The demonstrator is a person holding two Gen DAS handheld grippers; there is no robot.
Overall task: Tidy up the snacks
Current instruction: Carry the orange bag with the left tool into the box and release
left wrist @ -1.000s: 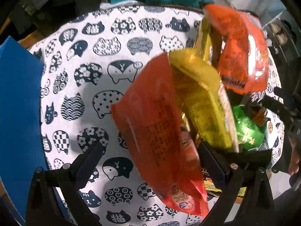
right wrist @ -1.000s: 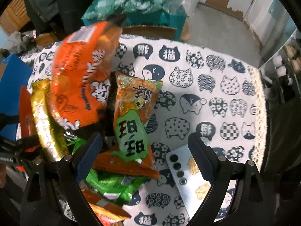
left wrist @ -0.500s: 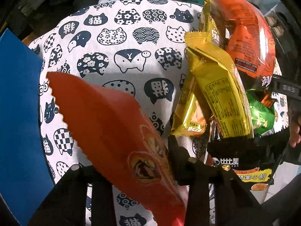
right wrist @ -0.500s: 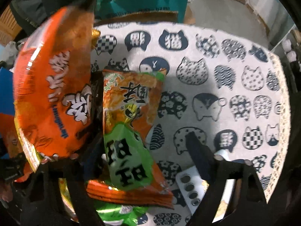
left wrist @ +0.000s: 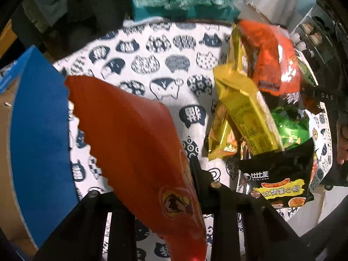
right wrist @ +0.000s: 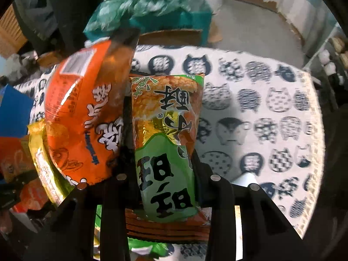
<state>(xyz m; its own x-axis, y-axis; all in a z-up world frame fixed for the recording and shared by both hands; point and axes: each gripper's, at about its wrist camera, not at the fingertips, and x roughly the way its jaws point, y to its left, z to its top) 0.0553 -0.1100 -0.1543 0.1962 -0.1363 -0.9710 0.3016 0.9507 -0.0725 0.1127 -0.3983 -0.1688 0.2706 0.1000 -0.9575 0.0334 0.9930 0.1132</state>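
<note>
Both tongs closed on packets.

Cat-print tablecloth, blue board at its edge, teal bag beyond, bare floor

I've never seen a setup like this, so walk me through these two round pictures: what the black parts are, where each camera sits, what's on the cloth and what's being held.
There is no robot here. A person holds a two-finger tool in each hand, and a fisheye camera on each looks along its fingers, hence the round pictures.

In the left view, the left tool is shut on a red-orange snack packet. In the right view, the right tool is shut on a green and orange snack bag. Both have just been closing on these.

Below lies a cat-print tablecloth with a pile of snacks: a big orange bag, a yellow packet and a black packet.
</note>
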